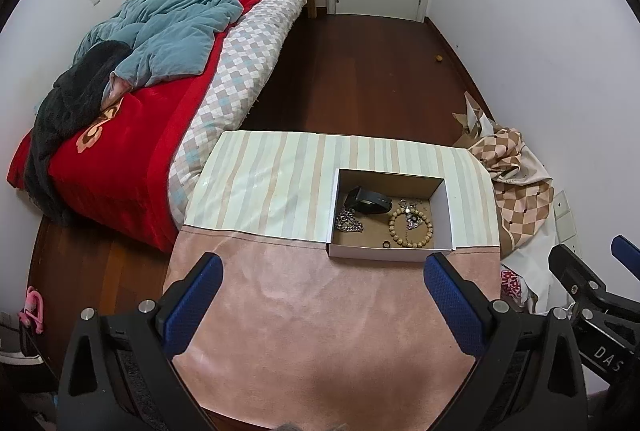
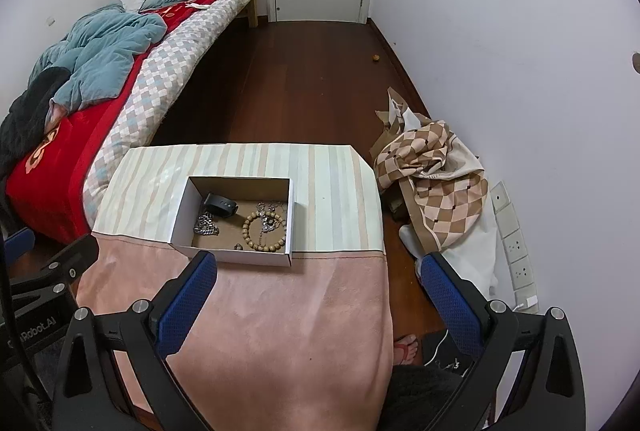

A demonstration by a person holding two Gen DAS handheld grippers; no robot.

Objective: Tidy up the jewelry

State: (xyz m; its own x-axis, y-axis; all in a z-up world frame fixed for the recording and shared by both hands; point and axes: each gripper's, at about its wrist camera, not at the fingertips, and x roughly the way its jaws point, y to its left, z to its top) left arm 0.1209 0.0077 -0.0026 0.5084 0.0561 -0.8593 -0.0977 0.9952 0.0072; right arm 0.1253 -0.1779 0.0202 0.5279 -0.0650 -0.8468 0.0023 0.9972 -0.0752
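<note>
A: One box (image 1: 390, 255) on the table (image 1: 320, 311), at the cloth seam. Contents: one bead bracelet (image 1: 411, 229), one silver chain (image 1: 349, 223), one black watch (image 1: 366, 201), one small ring (image 1: 386, 244).

B: Left gripper (image 1: 322, 285) spread wide, empty. Right gripper (image 2: 318, 281) likewise. Only the right view shows one sandalled foot (image 2: 407, 349).

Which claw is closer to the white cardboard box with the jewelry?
Right, narrowly. The right claw has its left finger at the white cardboard box; the left claw sits just short, box ahead-right.
</note>
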